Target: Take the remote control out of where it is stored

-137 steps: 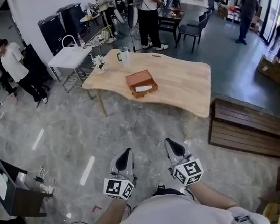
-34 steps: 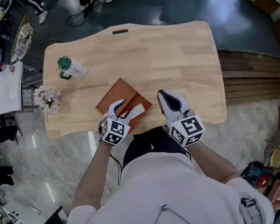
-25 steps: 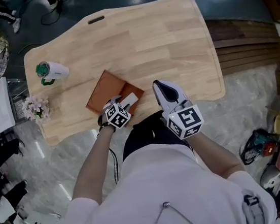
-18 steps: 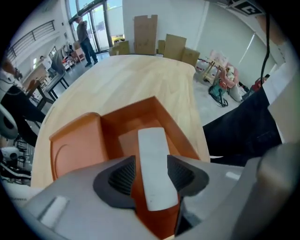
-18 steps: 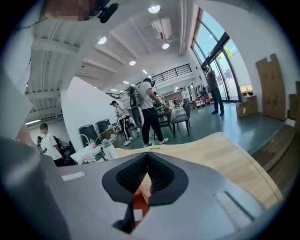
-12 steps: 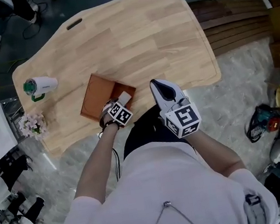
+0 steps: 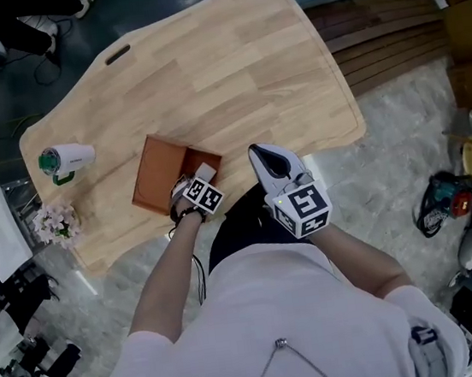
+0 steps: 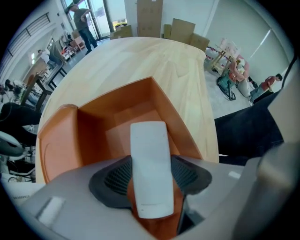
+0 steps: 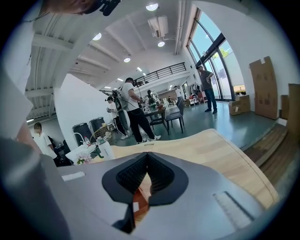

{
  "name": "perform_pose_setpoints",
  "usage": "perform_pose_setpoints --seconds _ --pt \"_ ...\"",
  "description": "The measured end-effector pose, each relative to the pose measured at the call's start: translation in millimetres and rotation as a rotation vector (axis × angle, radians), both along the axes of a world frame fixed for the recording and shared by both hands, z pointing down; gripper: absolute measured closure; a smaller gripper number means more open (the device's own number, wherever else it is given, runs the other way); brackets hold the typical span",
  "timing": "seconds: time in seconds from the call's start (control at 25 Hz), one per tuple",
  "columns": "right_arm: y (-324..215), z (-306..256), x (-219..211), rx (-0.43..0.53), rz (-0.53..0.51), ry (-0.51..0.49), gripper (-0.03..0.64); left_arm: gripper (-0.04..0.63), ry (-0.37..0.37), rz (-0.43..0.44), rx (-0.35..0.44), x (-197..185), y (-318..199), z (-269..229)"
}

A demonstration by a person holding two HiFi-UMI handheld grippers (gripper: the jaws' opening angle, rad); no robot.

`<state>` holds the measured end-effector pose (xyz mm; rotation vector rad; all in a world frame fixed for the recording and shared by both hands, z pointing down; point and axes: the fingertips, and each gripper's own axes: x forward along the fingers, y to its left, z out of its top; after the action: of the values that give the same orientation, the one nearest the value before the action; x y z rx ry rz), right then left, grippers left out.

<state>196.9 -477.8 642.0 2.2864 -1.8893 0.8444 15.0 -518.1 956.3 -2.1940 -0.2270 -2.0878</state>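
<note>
A white remote control (image 8: 149, 164) lies in an open brown box (image 8: 93, 126) near the front edge of the wooden table (image 7: 238, 71). My left gripper (image 8: 150, 174) is at the box's near side, jaws pressed against both long sides of the remote. In the head view the remote's far end (image 7: 206, 172) sticks out past the left gripper (image 7: 194, 187), over the box (image 7: 156, 172). My right gripper (image 7: 268, 160) hovers at the table's edge to the right of the box, shut and empty (image 9: 147, 161).
A white bottle with a green cap (image 7: 64, 157) lies on the table's left part, with a small bunch of flowers (image 7: 53, 223) near the left corner. Wooden steps (image 7: 379, 26) run beside the table on the right. People stand beyond the table (image 9: 133, 110).
I walked up to the table from across the room. My left gripper reached the box and settled round the remote; the right gripper stayed shut beside it.
</note>
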Motion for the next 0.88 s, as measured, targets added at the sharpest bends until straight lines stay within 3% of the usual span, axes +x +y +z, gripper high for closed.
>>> perform_pose_setpoints --seconds 0.28,0.56,0.88 --pt "-1 -3 -3 0.0 -0.013 0.008 0.591 0.341 0.052 -0.043 -0.009 -1 0 -2" --pt "4 -8 10 0.001 -0.007 0.018 0.589 0.341 0.171 -0.147 -0.016 9 -13 -31" --pt "-11 -40 12 0.054 -0.042 0.062 0.591 0.341 0.455 -0.319 -0.013 24 -23 -128"
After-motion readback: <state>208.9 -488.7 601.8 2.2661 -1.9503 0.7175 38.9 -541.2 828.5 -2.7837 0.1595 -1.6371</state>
